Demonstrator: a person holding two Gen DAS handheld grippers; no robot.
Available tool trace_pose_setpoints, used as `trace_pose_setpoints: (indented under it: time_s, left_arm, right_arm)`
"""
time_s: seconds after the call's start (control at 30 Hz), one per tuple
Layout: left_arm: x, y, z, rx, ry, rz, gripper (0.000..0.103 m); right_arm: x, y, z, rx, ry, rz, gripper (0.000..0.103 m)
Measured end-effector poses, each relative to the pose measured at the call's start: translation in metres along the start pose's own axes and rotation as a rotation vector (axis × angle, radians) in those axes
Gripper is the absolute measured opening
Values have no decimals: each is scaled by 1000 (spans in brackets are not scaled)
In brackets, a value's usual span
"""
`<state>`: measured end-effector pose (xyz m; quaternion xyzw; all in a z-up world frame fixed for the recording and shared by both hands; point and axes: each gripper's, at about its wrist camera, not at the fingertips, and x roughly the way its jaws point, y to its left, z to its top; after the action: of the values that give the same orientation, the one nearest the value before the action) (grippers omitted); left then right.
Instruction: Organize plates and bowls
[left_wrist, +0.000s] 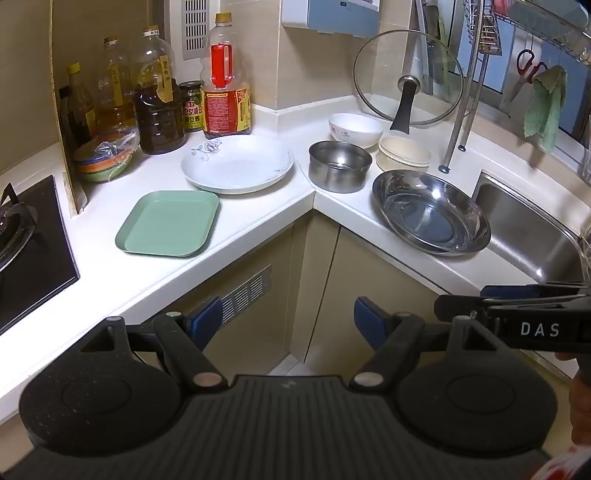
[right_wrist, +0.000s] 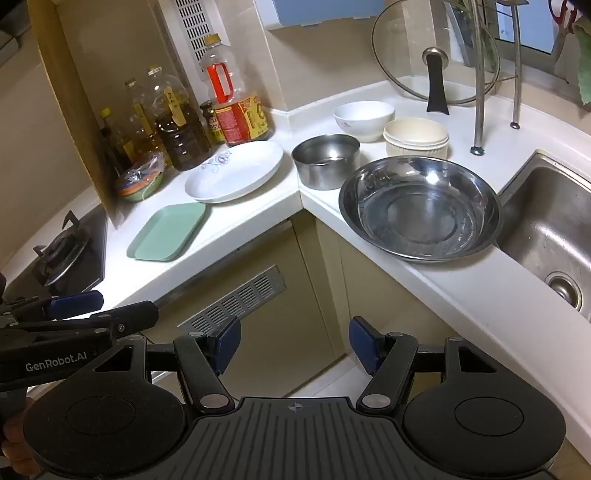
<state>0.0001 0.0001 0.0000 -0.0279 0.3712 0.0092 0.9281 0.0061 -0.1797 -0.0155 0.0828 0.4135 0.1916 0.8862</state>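
Beyond both grippers, on the white L-shaped countertop (left_wrist: 258, 218), sit all the dishes; neither tool touches any. Left gripper (left_wrist: 286, 317) hangs in front of the cabinet corner, jaws wide apart, nothing between them. Right gripper (right_wrist: 293, 341) likewise: spread and empty, nearest the large steel basin (right_wrist: 421, 206), which sits just left of the sink (right_wrist: 546, 221).

Left run: green square plate (left_wrist: 168, 223) near the edge, white floral oval plate (left_wrist: 238, 164) behind it. Right run: straight-walled steel bowl (left_wrist: 340, 166) at the corner, white bowl with pink print (left_wrist: 355, 129) and cream ribbed bowl (left_wrist: 404, 153) behind. Steel pieces shiny, inner surfaces reflective.

Writing: "DAS" on the right tool's side in the left view; "GenRobot.AI" on the left tool in the right view. Oil bottle (left_wrist: 225, 81) label is red and yellow, text unreadable.
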Motion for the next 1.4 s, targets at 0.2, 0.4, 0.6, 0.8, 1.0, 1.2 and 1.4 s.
trace_pose_setpoints:
  time_s: [0.2, 0.4, 0.6, 0.8, 1.0, 1.2, 1.4]
  left_arm:
    - [0, 0, 0, 2, 0, 1, 77]
    - [0, 0, 0, 3, 0, 3, 77]
    - [2, 1, 1, 1, 0, 3, 77]
    - [-1, 1, 2, 3, -2, 1, 77]
    - [-1, 1, 1, 3, -3, 1, 77]
    - [-1, 1, 2, 3, -3, 2, 77]
    - [-1, 1, 1, 3, -3, 2, 77]
  right_arm:
    - [1, 0, 0, 0, 0, 3, 65]
    - [2, -1, 1, 0, -1, 5, 65]
    - [2, 2, 1, -1, -2, 5, 65]
    - [3, 2, 1, -3, -3, 4, 65]
    - [3, 2, 2, -3, -2, 4, 65]
    - [3, 2, 2, -4, -2, 4, 65]
    - [4, 1, 2, -4, -2, 5, 65]
